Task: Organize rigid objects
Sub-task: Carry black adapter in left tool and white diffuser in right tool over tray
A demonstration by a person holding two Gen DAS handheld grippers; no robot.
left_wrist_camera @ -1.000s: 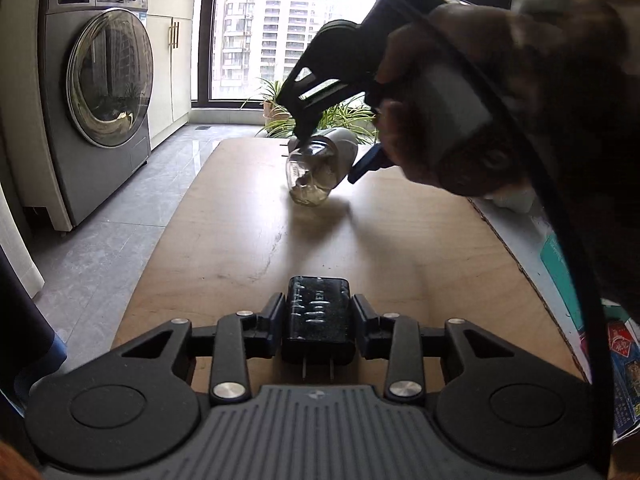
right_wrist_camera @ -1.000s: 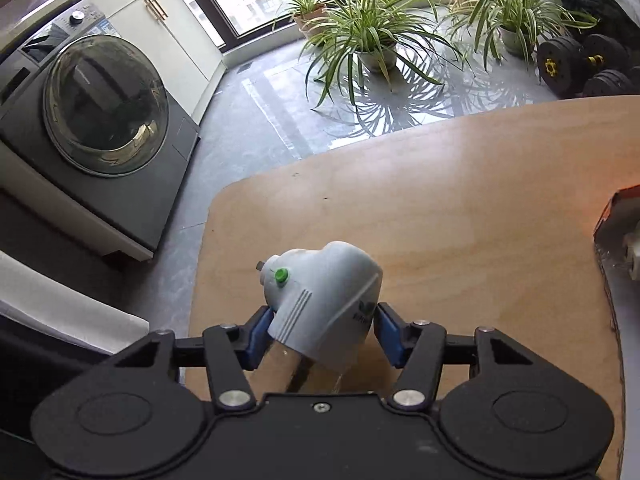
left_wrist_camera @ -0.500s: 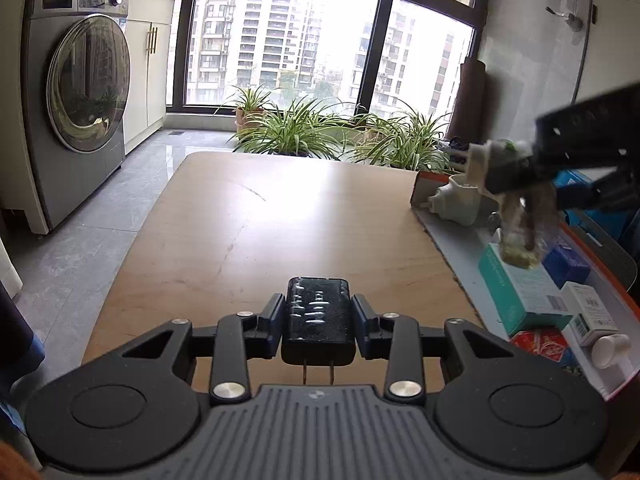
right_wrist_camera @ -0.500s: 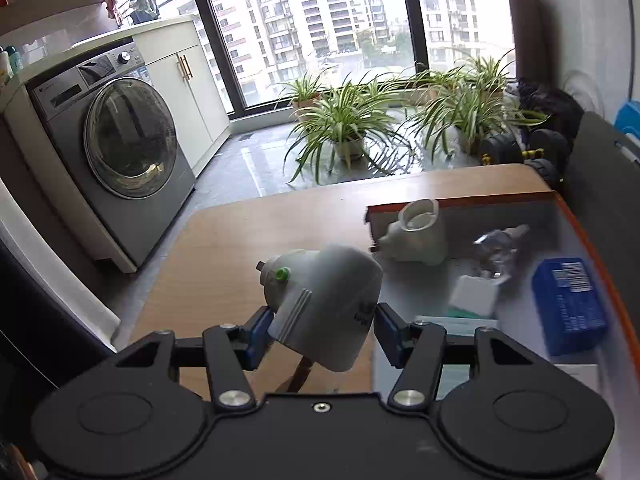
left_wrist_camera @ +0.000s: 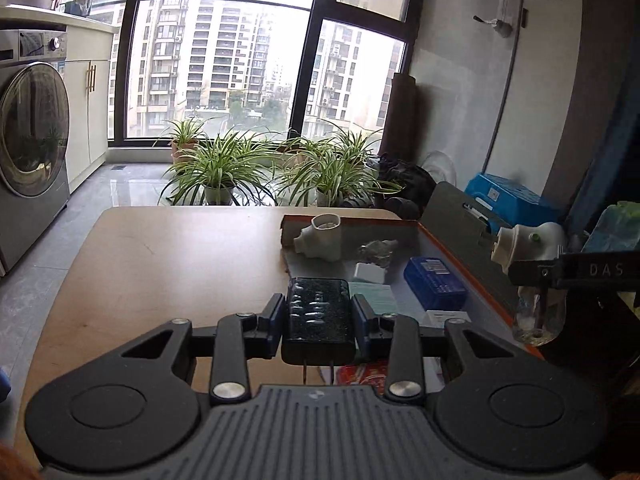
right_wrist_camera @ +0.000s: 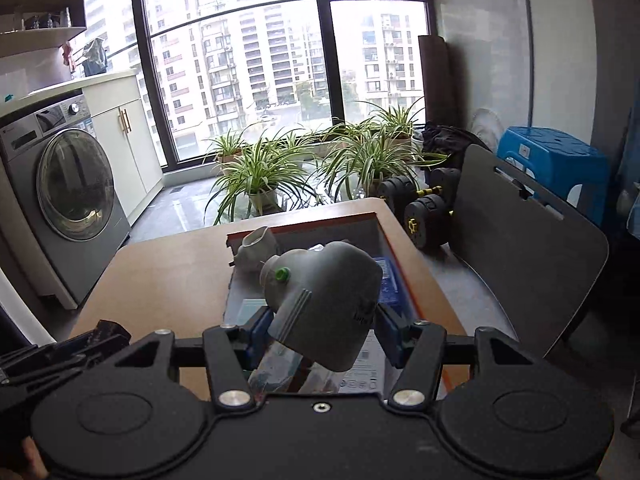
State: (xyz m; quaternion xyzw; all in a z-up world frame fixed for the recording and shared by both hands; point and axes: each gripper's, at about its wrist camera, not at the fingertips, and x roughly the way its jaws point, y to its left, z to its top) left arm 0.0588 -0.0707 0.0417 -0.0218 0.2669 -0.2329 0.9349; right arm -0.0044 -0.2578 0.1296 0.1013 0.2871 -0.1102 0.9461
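Note:
My left gripper (left_wrist_camera: pixel 319 322) is shut on a black plug adapter (left_wrist_camera: pixel 318 316), prongs pointing back at the camera, held above the wooden table (left_wrist_camera: pixel 168 264) near the left side of an orange-rimmed tray (left_wrist_camera: pixel 460 256). My right gripper (right_wrist_camera: pixel 320 330) is shut on a bottle with a clear body and a white cap with a green button (right_wrist_camera: pixel 326 300), hanging over the tray (right_wrist_camera: pixel 404 276). In the left wrist view that bottle (left_wrist_camera: pixel 532 240) and the right gripper (left_wrist_camera: pixel 538 276) hang at the far right, beyond the tray's right rim.
In the tray lie a white pipe fitting (left_wrist_camera: pixel 322 237), a white charger (left_wrist_camera: pixel 369 273), a blue box (left_wrist_camera: pixel 434 282), a crumpled clear wrap (left_wrist_camera: pixel 376 250) and several cartons. A dark chair back (right_wrist_camera: pixel 528 232) stands right of the table, dumbbells (right_wrist_camera: pixel 424 208) and potted plants (right_wrist_camera: pixel 260 172) beyond it, a washing machine (right_wrist_camera: pixel 68 188) left.
Both grippers swung right and rose with their loads. The bottle left the table's far end and now hangs over the tray's right side. The tray came into the left wrist view.

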